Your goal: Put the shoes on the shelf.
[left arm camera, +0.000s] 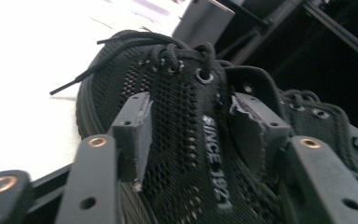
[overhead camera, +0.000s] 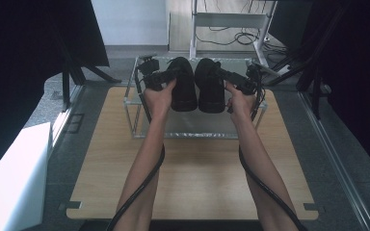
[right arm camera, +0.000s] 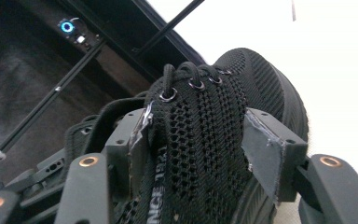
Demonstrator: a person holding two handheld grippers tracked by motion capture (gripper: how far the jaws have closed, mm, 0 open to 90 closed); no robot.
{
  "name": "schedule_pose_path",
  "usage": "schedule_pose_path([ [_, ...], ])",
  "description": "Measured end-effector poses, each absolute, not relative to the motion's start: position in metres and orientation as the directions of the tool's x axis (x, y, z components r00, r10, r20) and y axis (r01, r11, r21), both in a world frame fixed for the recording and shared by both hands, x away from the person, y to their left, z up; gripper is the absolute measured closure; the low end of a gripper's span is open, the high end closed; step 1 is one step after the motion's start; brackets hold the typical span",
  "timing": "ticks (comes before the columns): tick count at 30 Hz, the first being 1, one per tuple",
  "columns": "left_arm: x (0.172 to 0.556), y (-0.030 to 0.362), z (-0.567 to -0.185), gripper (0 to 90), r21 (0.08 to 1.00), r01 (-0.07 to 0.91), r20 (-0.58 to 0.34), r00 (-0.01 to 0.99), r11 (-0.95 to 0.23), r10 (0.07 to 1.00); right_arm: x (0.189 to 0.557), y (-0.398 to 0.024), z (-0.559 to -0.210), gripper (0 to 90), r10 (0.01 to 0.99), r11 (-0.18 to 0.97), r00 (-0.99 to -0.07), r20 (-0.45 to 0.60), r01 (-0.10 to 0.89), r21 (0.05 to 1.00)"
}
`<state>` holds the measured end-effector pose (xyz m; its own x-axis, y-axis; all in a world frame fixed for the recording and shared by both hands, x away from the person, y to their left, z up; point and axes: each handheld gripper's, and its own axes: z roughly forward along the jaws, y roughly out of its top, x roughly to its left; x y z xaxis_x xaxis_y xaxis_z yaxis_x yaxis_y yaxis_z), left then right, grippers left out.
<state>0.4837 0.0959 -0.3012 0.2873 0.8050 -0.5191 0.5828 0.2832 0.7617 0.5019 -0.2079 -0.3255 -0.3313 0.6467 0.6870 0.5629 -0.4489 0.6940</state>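
Matt black mesh shoes, wood-grain table.

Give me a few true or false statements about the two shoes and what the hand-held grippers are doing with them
1. Each hand-held gripper is closed on a black shoe. True: the left hand-held gripper clamps the left shoe, the right hand-held gripper clamps the right shoe.
2. The shoes lie on the wooden tabletop. False: they are over the top of the metal-framed rack that stands on the wooden table.
3. The shoes are side by side. True.
4. The shoes are white leather. False: they are black mesh with laces.
5. The left shoe bears the lettering "SINCE 1921". True.
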Motion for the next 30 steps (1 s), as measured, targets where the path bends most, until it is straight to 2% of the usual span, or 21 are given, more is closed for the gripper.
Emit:
schedule_pose_path([
  [8, 0.453, 0.107, -0.293, 47.4, 0.812, 0.541, -0.463, 0.369, 0.219, 0.806, 0.480, -0.224, -0.315, 43.9, 0.663, -0.400, -0.393, 0.637, 0.534, 0.745],
  [16, 0.416, 0.120, -0.310, 50.4, 0.827, 0.529, -0.461, 0.438, 0.194, 0.772, 0.451, -0.239, -0.333, 55.9, 0.606, -0.384, -0.446, 0.659, 0.561, 0.733],
  [25, 0.378, 0.131, -0.344, 72.0, 0.818, 0.545, -0.493, 0.494, 0.186, 0.716, 0.409, -0.244, -0.362, 75.1, 0.526, -0.380, -0.499, 0.688, 0.585, 0.716],
  [30, 0.371, 0.124, -0.358, 84.3, 0.816, 0.548, -0.498, 0.510, 0.181, 0.702, 0.390, -0.238, -0.367, 86.0, 0.534, -0.327, -0.545, 0.646, 0.572, 0.753],
])
